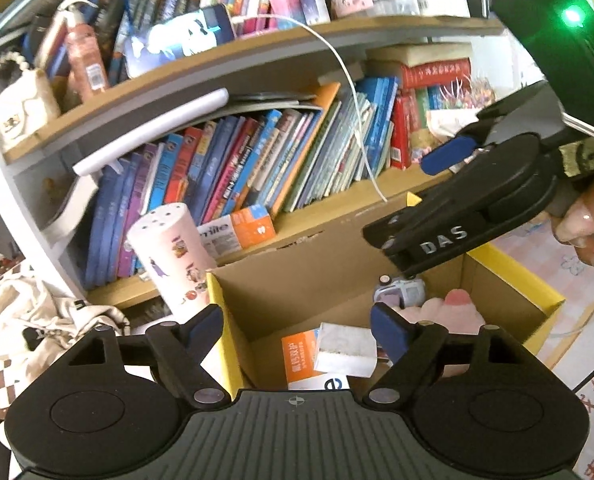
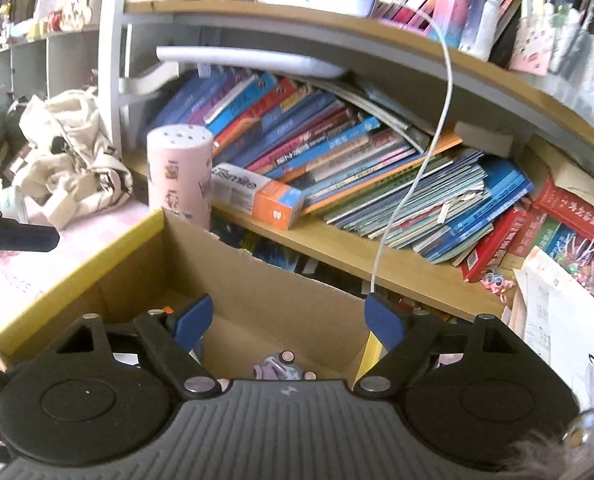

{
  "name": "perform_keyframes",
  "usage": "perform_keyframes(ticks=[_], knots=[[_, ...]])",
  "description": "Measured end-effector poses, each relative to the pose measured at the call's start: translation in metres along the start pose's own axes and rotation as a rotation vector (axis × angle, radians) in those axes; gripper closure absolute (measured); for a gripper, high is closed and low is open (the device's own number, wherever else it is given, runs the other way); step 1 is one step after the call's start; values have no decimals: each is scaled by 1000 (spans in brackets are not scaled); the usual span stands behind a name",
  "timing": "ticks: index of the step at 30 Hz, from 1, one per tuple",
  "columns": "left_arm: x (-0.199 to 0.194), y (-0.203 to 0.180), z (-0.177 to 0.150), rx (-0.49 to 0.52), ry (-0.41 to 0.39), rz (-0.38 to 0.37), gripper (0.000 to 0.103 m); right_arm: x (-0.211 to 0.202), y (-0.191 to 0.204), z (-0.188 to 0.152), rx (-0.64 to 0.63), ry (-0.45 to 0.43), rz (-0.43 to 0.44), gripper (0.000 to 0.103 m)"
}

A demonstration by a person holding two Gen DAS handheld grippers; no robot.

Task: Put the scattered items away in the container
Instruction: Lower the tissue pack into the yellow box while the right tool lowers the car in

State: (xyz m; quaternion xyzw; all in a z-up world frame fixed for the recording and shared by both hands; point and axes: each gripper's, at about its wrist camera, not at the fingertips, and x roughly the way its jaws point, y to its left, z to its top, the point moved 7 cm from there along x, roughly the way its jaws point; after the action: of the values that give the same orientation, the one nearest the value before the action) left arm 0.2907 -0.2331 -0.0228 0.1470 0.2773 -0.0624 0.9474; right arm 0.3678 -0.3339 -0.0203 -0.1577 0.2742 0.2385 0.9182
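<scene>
Looking from nearby:
Left tongs [image 1: 297, 322]: released, empty, above the cardboard box [image 1: 293, 284].
Right tongs [image 2: 287, 318]: released, empty, above the box.
Box content: toy car [image 1: 401, 292] at 12 o'clock, orange packet [image 1: 299, 354] at 6 o'clock.

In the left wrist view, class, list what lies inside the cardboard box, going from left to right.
Orange and white carton → white block → small purple toy → pink plush.
</scene>
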Motion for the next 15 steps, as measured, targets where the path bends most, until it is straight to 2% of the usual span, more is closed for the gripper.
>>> perform_keyframes(ticks=[5,7,15], knots=[[-23,5,0,-26,-35,17,19,-26,2,-4,30,-30,4,18],[-31,7,0,-35,-49,25,15,-35,2,-6,43,-42,4,17],[-58,12,-4,-69,-83,48,14,-62,5,-19,65,-56,-9,17]])
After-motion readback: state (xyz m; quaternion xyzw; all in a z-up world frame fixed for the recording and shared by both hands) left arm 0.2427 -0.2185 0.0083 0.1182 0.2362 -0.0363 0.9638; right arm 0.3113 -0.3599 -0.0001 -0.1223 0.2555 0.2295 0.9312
